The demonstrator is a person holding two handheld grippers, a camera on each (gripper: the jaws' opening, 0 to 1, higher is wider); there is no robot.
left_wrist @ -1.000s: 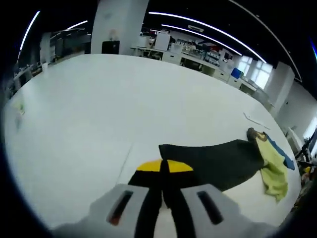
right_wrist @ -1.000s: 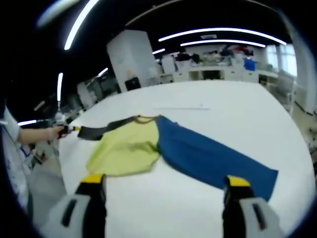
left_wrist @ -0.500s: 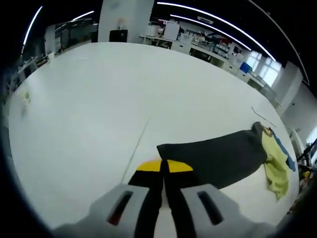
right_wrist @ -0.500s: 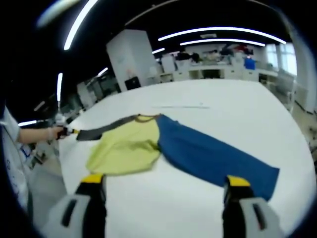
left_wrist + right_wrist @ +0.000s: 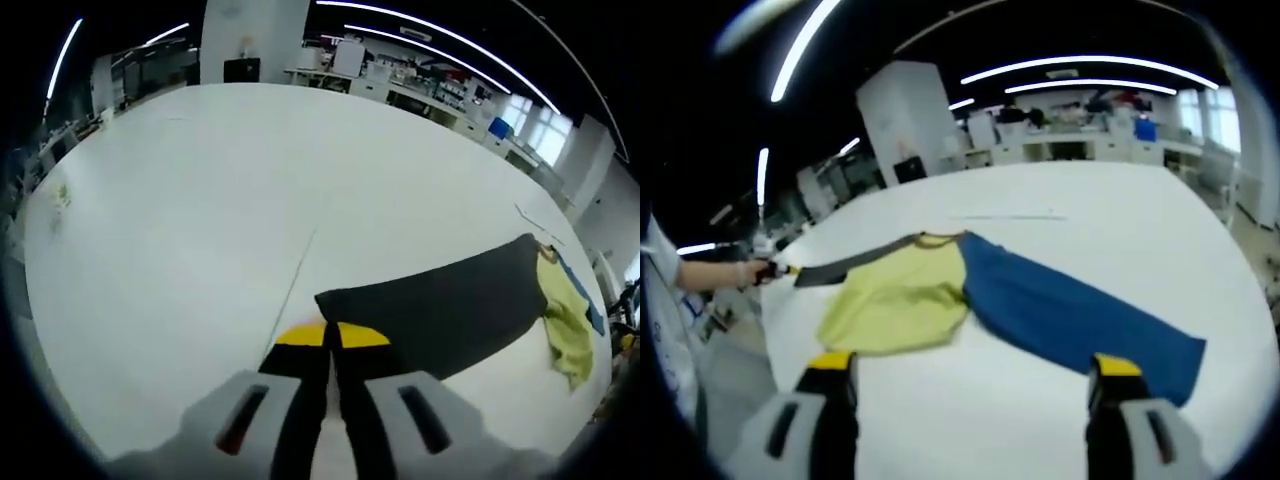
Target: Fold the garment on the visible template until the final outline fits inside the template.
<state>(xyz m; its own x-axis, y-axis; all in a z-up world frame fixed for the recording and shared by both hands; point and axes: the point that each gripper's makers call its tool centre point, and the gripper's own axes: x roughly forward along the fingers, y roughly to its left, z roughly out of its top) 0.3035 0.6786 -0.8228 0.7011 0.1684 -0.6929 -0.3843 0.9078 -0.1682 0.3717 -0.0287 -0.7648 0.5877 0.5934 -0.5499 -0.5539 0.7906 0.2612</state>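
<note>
A three-coloured garment (image 5: 970, 295) lies spread on a large white table (image 5: 200, 200), with a dark grey sleeve (image 5: 440, 310), a yellow-green body (image 5: 895, 300) and a blue sleeve (image 5: 1070, 315). In the left gripper view, the left gripper (image 5: 328, 345) has its yellow-tipped jaws pressed together on the near end of the dark grey sleeve, which stretches away to the right toward the yellow-green body at the far edge of the picture; of the blue sleeve this view catches just a thin sliver beside the yellow. A faint straight line (image 5: 295, 280) runs across the table surface just left of the sleeve end. The right gripper view gives the opposite end: the blue sleeve lies flat across the middle, the yellow-green body left of it, and the grey sleeve runs as a narrow strip to the far left, where a person's hand (image 5: 745, 272) holds the left gripper at the table edge. The right gripper (image 5: 970, 372) stands with its jaws wide apart and empty, above the table on the near side of the garment, touching nothing. Behind the table are white pillars, desks and long ceiling lights.
</note>
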